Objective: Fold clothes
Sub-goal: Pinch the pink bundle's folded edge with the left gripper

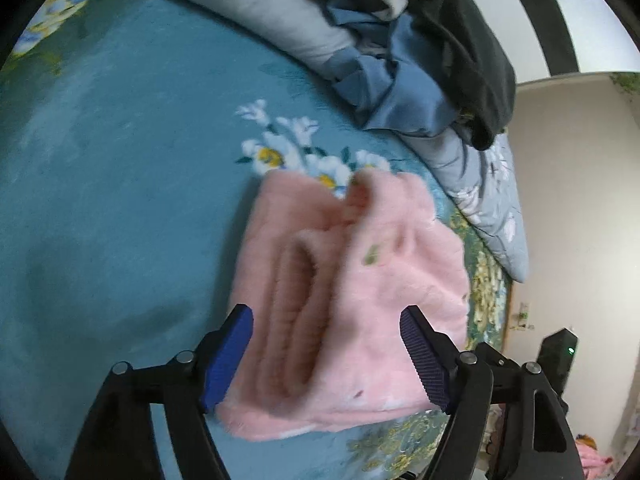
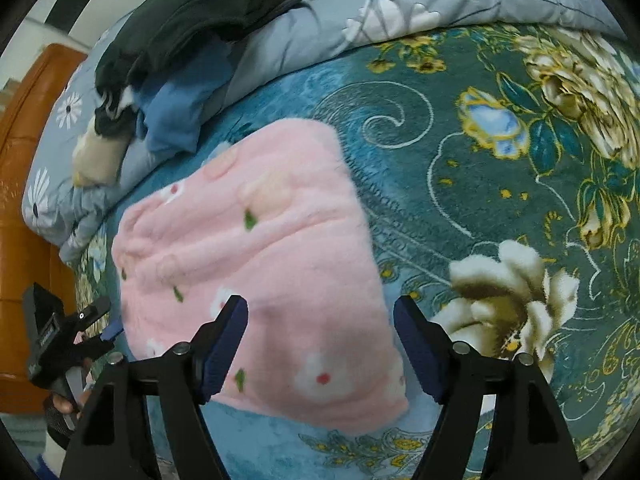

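Left wrist view looks down on a bed covered by a teal blanket [image 1: 120,168] with white and yellow flowers. On it lies a pink garment [image 1: 360,320], fluffy, folded into a thick bundle; its layered edge faces the camera and looks a little blurred. The left gripper [image 1: 326,356] stands wide open above the near part of the garment, one blue pad on each side, and it holds nothing. I cannot tell if the pads touch the cloth. Behind the garment, along the far edge of the bed, a grey quilt [image 1: 492,208] with flower print is bunched up. On the quilt rest a blue cloth [image 1: 404,88] and a dark garment [image 1: 472,40].

Right wrist view shows the same pink garment [image 2: 256,264] from the other side. Here its top face is smooth, with small white flowers, red dots and green leaves. It lies flat on the blanket [image 2: 480,184], near the edge of the bed. The right gripper [image 2: 320,356] is also wide open and empty; its left pad is over the garment and its right pad is over the blanket just beside the garment's edge. At the far left of this view the left gripper [image 2: 96,332] appears, close to the garment's side. The quilt [image 2: 304,32] with the dark garment [image 2: 208,12] and blue cloth [image 2: 172,120] lies beyond, next to a brown headboard [image 2: 24,152].
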Action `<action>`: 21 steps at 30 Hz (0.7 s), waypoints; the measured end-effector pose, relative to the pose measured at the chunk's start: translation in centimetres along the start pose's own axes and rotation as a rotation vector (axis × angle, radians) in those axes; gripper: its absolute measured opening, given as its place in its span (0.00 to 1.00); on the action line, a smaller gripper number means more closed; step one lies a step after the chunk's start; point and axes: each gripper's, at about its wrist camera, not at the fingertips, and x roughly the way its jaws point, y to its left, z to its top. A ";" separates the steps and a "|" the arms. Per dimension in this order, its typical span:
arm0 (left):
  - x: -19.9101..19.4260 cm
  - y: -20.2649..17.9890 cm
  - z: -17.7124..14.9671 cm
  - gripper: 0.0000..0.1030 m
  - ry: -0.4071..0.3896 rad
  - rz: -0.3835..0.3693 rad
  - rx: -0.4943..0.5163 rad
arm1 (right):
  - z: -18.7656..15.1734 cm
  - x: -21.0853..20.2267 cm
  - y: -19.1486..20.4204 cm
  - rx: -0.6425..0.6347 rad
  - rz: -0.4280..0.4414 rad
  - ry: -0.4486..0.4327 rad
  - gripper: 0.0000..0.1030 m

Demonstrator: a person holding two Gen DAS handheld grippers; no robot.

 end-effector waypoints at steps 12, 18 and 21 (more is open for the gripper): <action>4.4 -1.0 0.6 0.83 0.101 -0.040 0.051 | 0.3 2.2 0.0 -0.012 -0.008 0.064 0.74; 3.5 -1.1 -0.3 0.34 0.051 -0.004 0.037 | 0.9 3.1 -0.8 0.037 0.012 0.075 0.74; 3.2 -1.4 -0.5 0.28 0.035 -0.009 0.028 | 1.2 3.1 -1.0 0.054 0.030 0.075 0.74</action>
